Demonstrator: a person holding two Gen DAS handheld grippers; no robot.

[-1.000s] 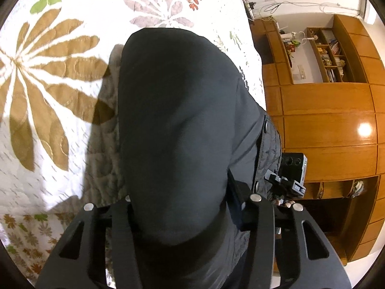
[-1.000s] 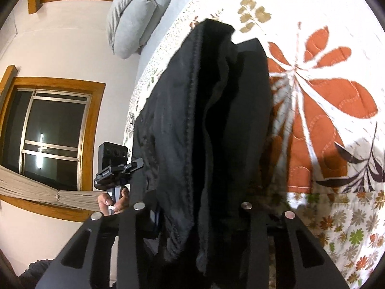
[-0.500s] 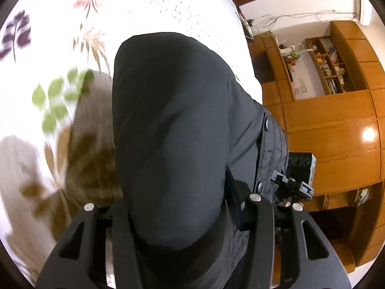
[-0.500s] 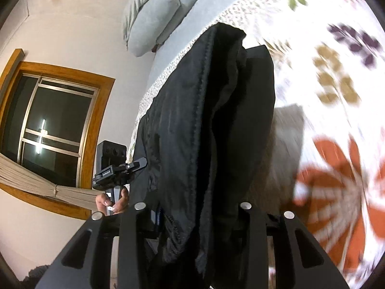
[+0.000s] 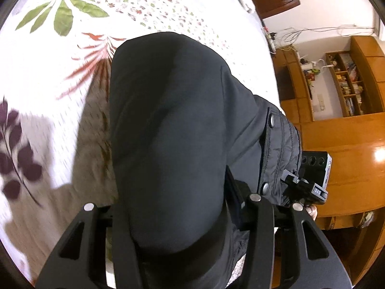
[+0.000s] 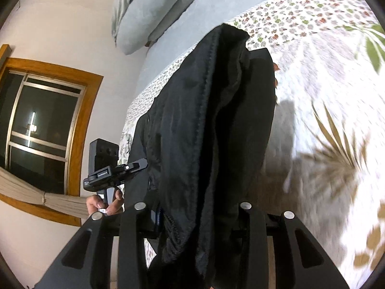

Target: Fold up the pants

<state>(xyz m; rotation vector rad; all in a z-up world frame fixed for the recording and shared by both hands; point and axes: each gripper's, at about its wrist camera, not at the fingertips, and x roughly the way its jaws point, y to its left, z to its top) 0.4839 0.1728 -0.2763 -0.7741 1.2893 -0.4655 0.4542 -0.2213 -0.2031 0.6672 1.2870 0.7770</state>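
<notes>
Pants (image 5: 168, 144) | bunched between both tools' fingers, above quilt (image 5: 48, 84) (blurred) | left tool (image 5: 178, 216), right tool (image 6: 192, 216) apparently clamped on them

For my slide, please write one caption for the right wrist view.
Right gripper, jaws clamped on the black pants, holds them above the floral bedspread; grey pillow behind.

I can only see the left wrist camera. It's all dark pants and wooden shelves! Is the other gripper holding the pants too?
Observer: Yes. In the right wrist view, the right gripper is shut on the pants, which bunch up in folds between its fingers.
Operator: Is there a pillow on the bed?
Observer: Yes, a grey pillow lies at the far end, beyond the pants.
Operator: Can you see outside?
Observer: Not really. There is a wood-framed window, but its glass is dark.
</notes>
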